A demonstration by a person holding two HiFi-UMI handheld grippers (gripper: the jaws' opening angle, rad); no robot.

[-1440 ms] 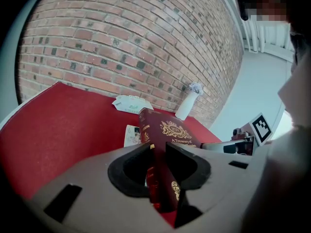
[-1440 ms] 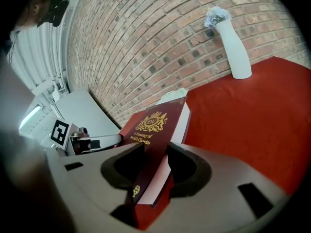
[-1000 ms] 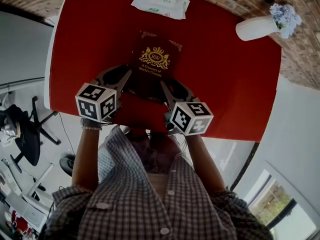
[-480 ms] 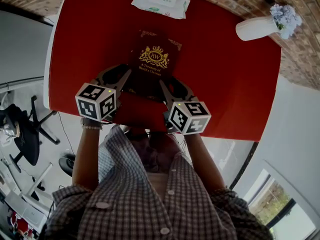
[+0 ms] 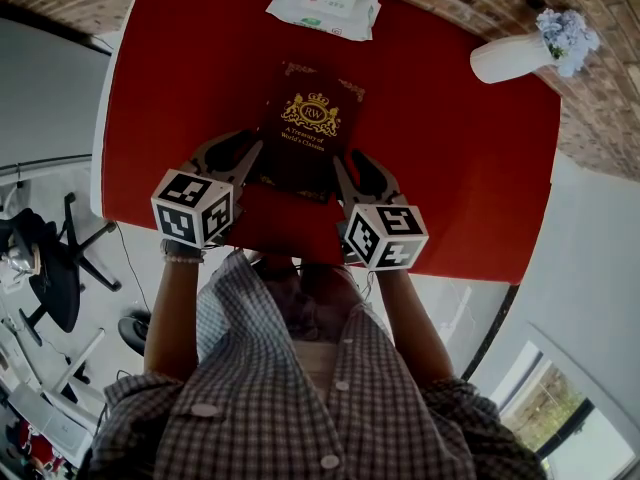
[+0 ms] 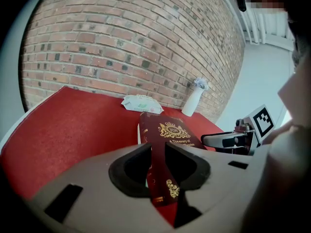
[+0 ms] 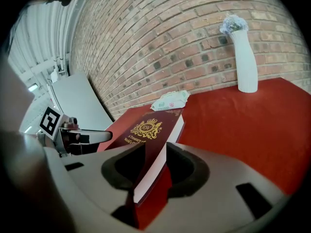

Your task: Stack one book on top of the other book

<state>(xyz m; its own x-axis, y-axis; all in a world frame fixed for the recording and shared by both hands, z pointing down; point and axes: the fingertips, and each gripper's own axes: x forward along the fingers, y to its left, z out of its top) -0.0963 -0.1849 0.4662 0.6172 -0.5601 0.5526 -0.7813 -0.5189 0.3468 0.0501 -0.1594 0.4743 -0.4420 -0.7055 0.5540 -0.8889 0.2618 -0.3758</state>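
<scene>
Pointing the left gripper [image 6: 158,148] downward from the lower left and clamping it on the spine side of the dark-red book [image 5: 310,118], lying mid-frame on the red table [image 5: 180,88] and reading "RW" and "A Treasury of World's Classics" in gold; angling the right gripper [image 7: 155,149] downward likewise, just closing it tighter onto the page edge.

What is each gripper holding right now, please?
Left gripper: closed on the maroon book, at its left edge.
Right gripper: closed on the same book's right edge; its jaws have just been closing.
</scene>
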